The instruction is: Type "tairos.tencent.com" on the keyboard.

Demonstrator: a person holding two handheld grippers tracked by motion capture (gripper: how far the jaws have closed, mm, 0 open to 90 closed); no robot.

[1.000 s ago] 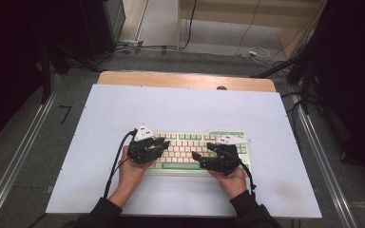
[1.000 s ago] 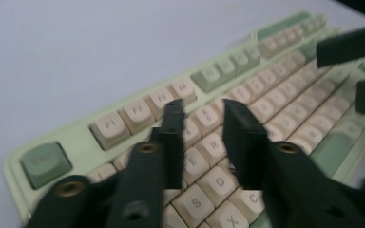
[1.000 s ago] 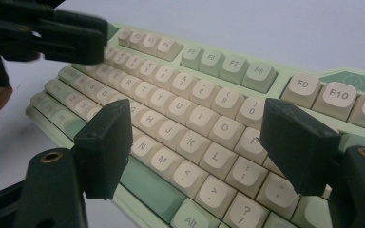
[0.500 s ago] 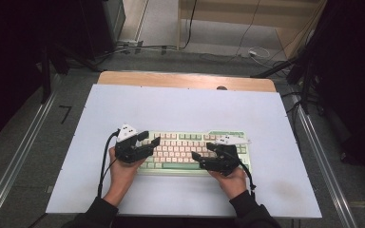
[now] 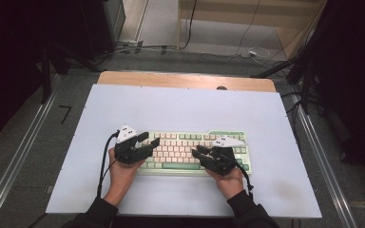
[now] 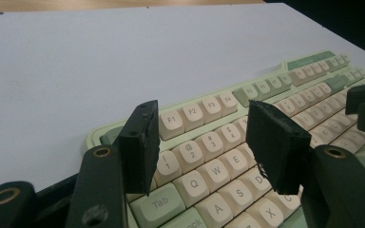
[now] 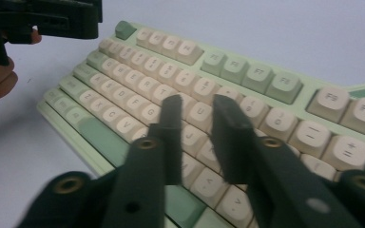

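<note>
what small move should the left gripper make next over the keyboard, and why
Probably ease the left gripper down a little toward the number row: its jaws stand open above the keyboard, grasping nothing, while the right gripper sits low over the middle keys.

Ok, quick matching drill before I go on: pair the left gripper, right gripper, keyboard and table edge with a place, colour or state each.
Things:
1. left gripper
2. right gripper
3. keyboard
4. table edge

Descriptions:
A. bare wood, at the far side
B. jaws wide apart, over the Q and W keys
C. cream and green, on the white mat
D. jaws close together, a small gap, over the middle keys

Pairs: 1-B, 2-D, 3-C, 4-A
</note>
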